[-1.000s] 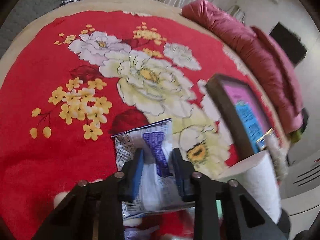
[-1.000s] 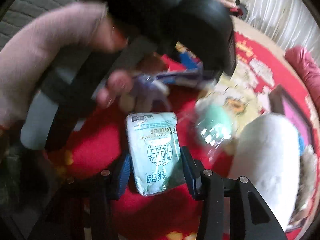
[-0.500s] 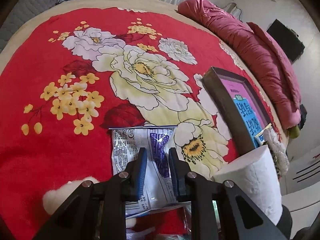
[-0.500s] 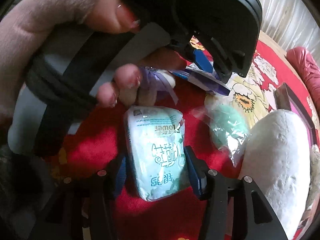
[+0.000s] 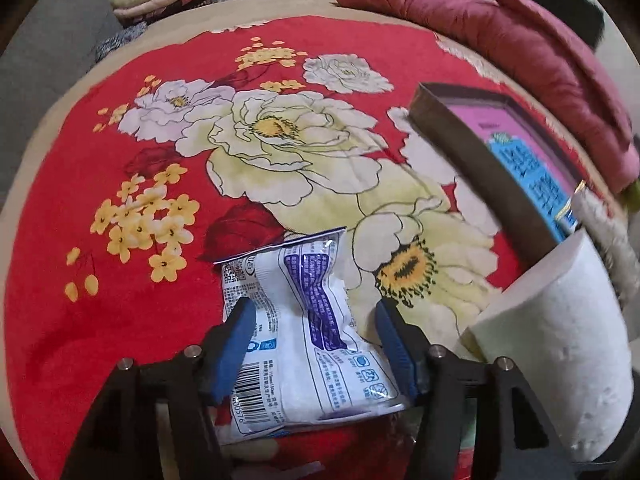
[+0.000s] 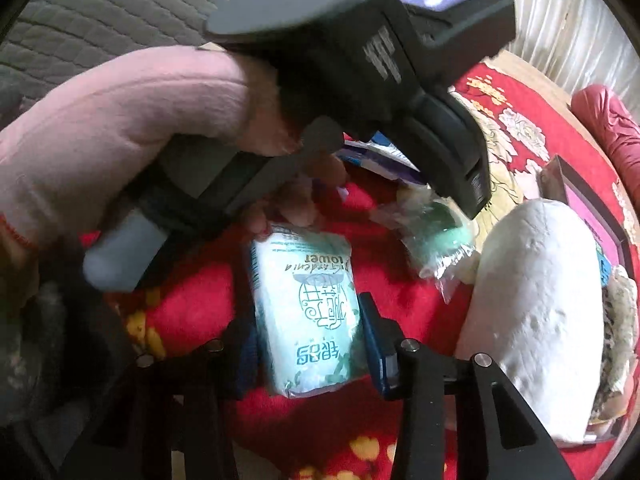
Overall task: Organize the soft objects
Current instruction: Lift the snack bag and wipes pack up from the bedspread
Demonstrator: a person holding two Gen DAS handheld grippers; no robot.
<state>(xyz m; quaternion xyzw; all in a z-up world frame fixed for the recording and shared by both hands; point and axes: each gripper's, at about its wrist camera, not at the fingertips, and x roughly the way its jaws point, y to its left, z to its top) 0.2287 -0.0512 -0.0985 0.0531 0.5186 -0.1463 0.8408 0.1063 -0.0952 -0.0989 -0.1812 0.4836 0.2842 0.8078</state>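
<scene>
1. Tissue pack (image 6: pixel 308 312) is lying on the red blanket (image 5: pixel 120 320); your right gripper (image 6: pixel 308 344) jaws are clenching on it.
2. Your left gripper (image 5: pixel 316 332) jaws are opening around the white packet (image 5: pixel 304 332), pads clear.

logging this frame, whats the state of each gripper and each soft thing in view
left gripper: jaws opening, pads clear of the pack between them
white and purple pack: crumpled, lying flat on the red floral blanket
right gripper: jaws closing on the green tissue pack
paper roll: unwrapped, beside the box
green item in clear wrap: lying loose, ungripped
</scene>
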